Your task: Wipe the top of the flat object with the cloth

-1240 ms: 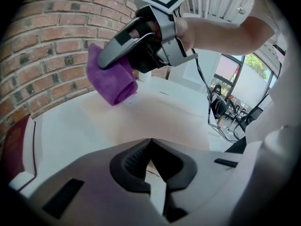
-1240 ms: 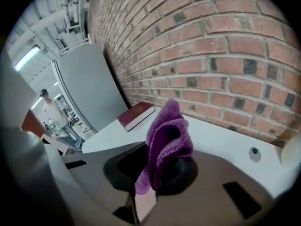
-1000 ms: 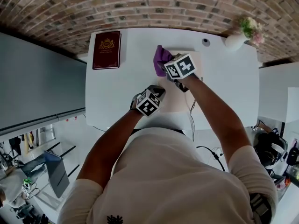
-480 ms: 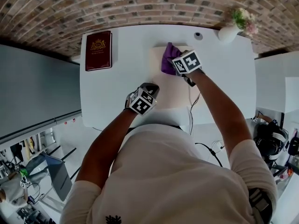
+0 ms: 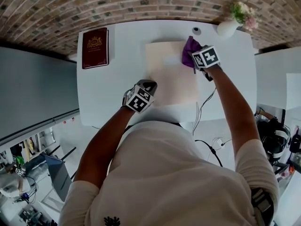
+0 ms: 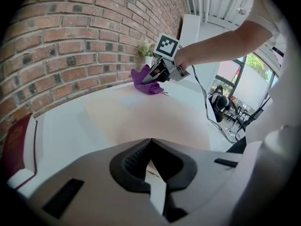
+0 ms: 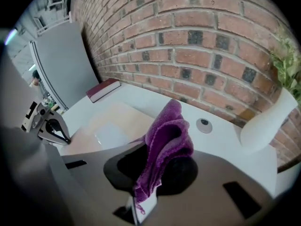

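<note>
The right gripper [image 5: 194,59] is pinching the bunched purple cloth [image 5: 189,47] at the far right corner of the pale flat rectangular board [image 5: 169,81], the left gripper [image 5: 148,84] is hanging pressed together and empty at its near left edge, and any overshoot is risking bumping the white vase [image 5: 227,28].

Cloth at board's far-right corner.
My R gripper [image 5: 197,56] presses the cloth [image 5: 189,47] on the board [image 5: 169,74]; L gripper [image 5: 146,86] at its near-left edge; book [image 5: 95,47] far left.
</note>
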The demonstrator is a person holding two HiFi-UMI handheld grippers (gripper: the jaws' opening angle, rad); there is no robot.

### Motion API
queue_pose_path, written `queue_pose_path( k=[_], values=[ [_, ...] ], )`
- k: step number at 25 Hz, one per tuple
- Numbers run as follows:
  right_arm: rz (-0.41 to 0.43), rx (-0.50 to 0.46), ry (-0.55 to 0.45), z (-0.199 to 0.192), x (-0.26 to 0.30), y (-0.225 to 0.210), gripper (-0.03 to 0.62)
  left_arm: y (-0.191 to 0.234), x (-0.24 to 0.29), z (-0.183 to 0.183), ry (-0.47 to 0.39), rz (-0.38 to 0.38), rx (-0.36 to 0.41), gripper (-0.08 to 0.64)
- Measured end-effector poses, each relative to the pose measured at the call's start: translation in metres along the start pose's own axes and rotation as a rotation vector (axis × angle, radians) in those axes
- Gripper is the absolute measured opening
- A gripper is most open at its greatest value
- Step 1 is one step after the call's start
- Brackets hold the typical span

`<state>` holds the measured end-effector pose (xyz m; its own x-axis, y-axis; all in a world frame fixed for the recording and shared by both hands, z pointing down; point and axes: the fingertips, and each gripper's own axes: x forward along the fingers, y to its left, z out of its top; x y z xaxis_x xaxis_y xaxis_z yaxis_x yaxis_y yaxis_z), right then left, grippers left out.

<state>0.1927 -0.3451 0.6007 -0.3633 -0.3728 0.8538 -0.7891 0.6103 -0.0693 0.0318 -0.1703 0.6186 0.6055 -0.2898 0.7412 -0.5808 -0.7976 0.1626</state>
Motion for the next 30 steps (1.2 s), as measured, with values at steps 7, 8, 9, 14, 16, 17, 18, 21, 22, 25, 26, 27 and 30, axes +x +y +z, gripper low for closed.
queue_pose_path(
  k=[7, 8, 9, 14, 16, 17, 18, 21, 22, 25, 26, 27, 30],
  values=[
    [-0.052, 0.031, -0.028, -0.004, -0.02, -0.022, 0.077, -0.001, 0.001, 0.0, -0.002, 0.012, 0.002, 0.025],
    [-0.044, 0.026, -0.042, 0.0, -0.025, -0.016, 0.077, -0.001, 0.0, 0.0, -0.002, 0.013, 0.002, 0.025],
    [-0.034, 0.014, -0.057, 0.004, -0.03, -0.008, 0.077, -0.002, 0.0, -0.001, -0.003, 0.014, 0.003, 0.025],
    [0.059, -0.035, -0.129, 0.035, -0.048, 0.048, 0.077, -0.001, 0.0, -0.001, -0.008, 0.017, 0.01, 0.025],
    [0.112, -0.046, -0.149, 0.045, -0.05, 0.075, 0.077, -0.002, 0.0, -0.001, -0.011, 0.019, 0.013, 0.025],
    [0.141, -0.053, -0.156, 0.05, -0.049, 0.089, 0.077, -0.002, 0.0, -0.001, -0.012, 0.021, 0.014, 0.025],
    [0.168, -0.061, -0.161, 0.054, -0.047, 0.104, 0.077, -0.003, 0.0, -0.001, -0.013, 0.023, 0.015, 0.025],
    [0.24, -0.087, -0.162, 0.062, -0.037, 0.146, 0.077, -0.003, 0.0, -0.001, -0.015, 0.027, 0.017, 0.025],
    [0.26, -0.091, -0.158, 0.063, -0.032, 0.158, 0.077, -0.002, 0.0, 0.0, -0.016, 0.028, 0.018, 0.025],
    [0.314, -0.083, -0.127, 0.06, -0.013, 0.19, 0.077, -0.003, -0.001, 0.0, -0.019, 0.033, 0.037, 0.025],
    [0.329, -0.076, -0.113, 0.057, -0.007, 0.198, 0.077, -0.004, -0.001, 0.0, -0.02, 0.038, 0.051, 0.025],
    [0.34, -0.071, -0.099, 0.054, -0.001, 0.205, 0.077, -0.004, -0.001, 0.0, -0.021, 0.045, 0.066, 0.025],
    [0.337, -0.077, -0.062, 0.042, 0.014, 0.213, 0.077, -0.003, -0.002, 0.0, -0.026, 0.062, 0.079, 0.025]
  ],
)
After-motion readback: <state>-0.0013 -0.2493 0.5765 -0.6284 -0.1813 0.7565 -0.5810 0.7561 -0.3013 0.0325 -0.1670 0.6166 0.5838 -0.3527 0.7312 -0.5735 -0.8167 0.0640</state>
